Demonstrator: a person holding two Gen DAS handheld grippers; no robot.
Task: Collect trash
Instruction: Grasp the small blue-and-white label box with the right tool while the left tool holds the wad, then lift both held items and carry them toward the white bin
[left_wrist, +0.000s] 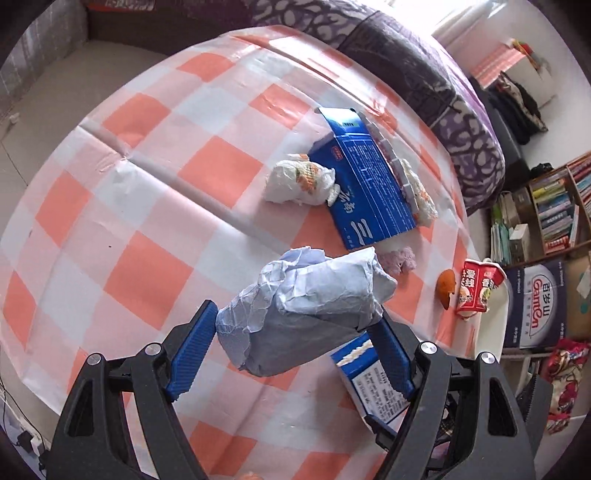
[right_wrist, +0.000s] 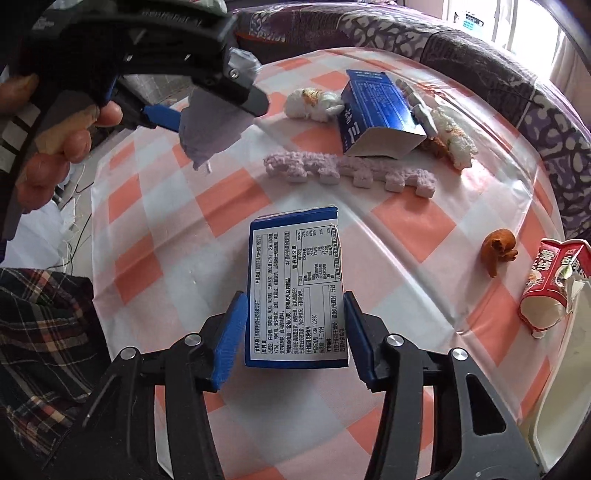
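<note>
My left gripper (left_wrist: 295, 325) is shut on a crumpled pale blue paper wad (left_wrist: 306, 306) and holds it above the checked table; it also shows in the right wrist view (right_wrist: 214, 122). My right gripper (right_wrist: 293, 314) is shut on a small blue carton (right_wrist: 295, 288) with a white printed label, also visible in the left wrist view (left_wrist: 369, 380). On the table lie a large blue box (right_wrist: 380, 114), white and orange wrappers (right_wrist: 314, 101), a purple foam strip (right_wrist: 351, 171), an orange peel (right_wrist: 496, 247) and a red noodle cup (right_wrist: 550, 280).
The orange and white checked tablecloth (right_wrist: 207, 195) covers the table. A patterned purple sofa (right_wrist: 480, 51) runs along the far side. A white chair (left_wrist: 493, 325), a bookshelf (left_wrist: 550, 210) and a GanTen water box (left_wrist: 543, 302) stand to the right.
</note>
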